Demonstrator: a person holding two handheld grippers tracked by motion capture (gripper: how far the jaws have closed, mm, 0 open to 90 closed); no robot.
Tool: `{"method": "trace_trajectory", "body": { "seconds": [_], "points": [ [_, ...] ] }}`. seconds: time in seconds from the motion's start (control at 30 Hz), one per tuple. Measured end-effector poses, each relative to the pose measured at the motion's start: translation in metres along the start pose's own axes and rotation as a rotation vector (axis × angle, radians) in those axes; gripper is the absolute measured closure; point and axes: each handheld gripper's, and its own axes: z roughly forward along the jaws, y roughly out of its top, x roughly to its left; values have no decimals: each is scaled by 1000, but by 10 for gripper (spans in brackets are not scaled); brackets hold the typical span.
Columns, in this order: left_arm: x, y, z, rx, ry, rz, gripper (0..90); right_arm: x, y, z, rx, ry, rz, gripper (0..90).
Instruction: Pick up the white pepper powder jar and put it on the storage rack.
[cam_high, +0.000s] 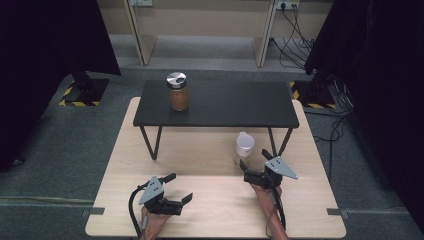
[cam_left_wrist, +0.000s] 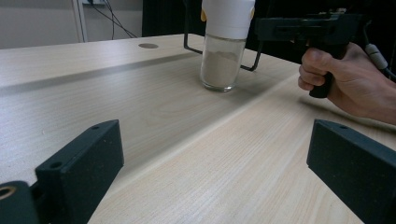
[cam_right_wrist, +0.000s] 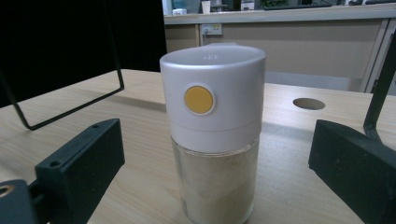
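At 12 o'clock between the wide-apart jaws of the right gripper (cam_high: 256, 161), the white-capped dispenser jar (cam_right_wrist: 213, 135) could tip if bumped; left gripper (cam_high: 179, 188) also gapes.

Your table (cam_high: 210, 200) is pale wood, smooth, with fine grain lines. The low shelf (cam_high: 225, 102) in the middle of the high view looks matt black, on thin metal legs. The jar (cam_high: 178, 92) there is clear glass with a shiny metal lid. The shaker (cam_right_wrist: 212, 135) has clear glass below and a smooth white plastic top. Your gripper's jaws look like matt black plastic, slightly speckled.
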Motion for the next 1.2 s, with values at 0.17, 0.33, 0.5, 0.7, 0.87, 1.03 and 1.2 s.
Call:
{"method": "trace_trajectory", "body": {
  "seconds": [0.17,0.33,0.5,0.7,0.87,1.03,1.2],
  "points": [
    [0,0,0,-1,-1,-2,28,3,3,11,11,-18,1,64],
    [0,0,0,-1,-2,-1,28,4,5,20,26,-25,-4,99],
    [0,0,0,0,0,-3,28,9,7,26,36,-28,-26,124],
    [0,0,-1,0,2,-5,28,13,9,34,36,-54,-29,149],
    [0,0,0,1,3,-6,29,14,11,39,43,-56,-36,185],
    [0,0,0,1,3,-1,29,14,14,42,49,-60,-41,234],
    [-1,0,0,1,5,-5,30,15,14,44,51,-60,-37,299]
  ]
}}
